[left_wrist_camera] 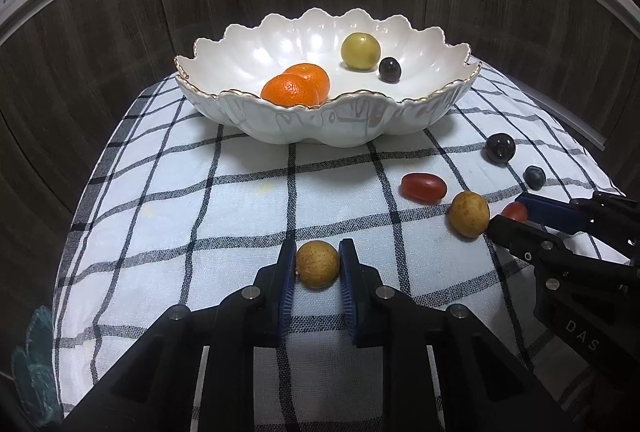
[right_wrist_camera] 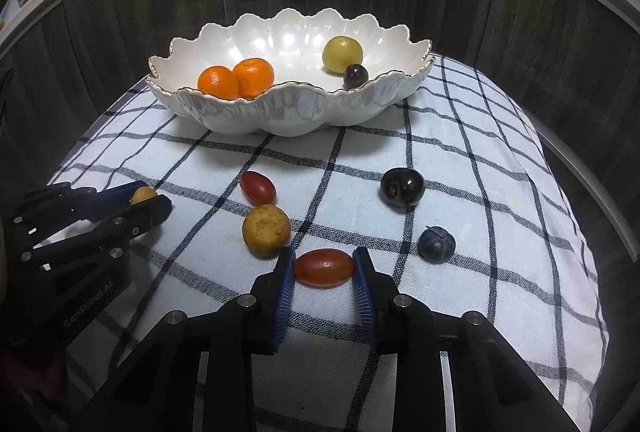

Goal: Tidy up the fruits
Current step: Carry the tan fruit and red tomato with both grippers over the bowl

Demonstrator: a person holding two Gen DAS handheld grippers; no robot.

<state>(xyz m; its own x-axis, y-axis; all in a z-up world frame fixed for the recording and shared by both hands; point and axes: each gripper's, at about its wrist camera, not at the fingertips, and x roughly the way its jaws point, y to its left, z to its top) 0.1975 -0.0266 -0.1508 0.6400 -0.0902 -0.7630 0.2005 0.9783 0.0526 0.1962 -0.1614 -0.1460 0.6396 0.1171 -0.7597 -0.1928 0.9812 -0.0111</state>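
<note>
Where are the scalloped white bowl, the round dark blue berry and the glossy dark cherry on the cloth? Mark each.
scalloped white bowl (right_wrist_camera: pixel 280 120): right wrist view, front outer wall.
round dark blue berry (right_wrist_camera: pixel 437 244): right wrist view, middle of its top.
glossy dark cherry (right_wrist_camera: pixel 402 188): right wrist view, centre of its skin.

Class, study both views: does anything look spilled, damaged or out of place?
Nothing is spilled or damaged. Four fruits lie loose on the checked cloth outside the bowl: a red grape tomato, a brown longan, a dark cherry and a blueberry.
</note>
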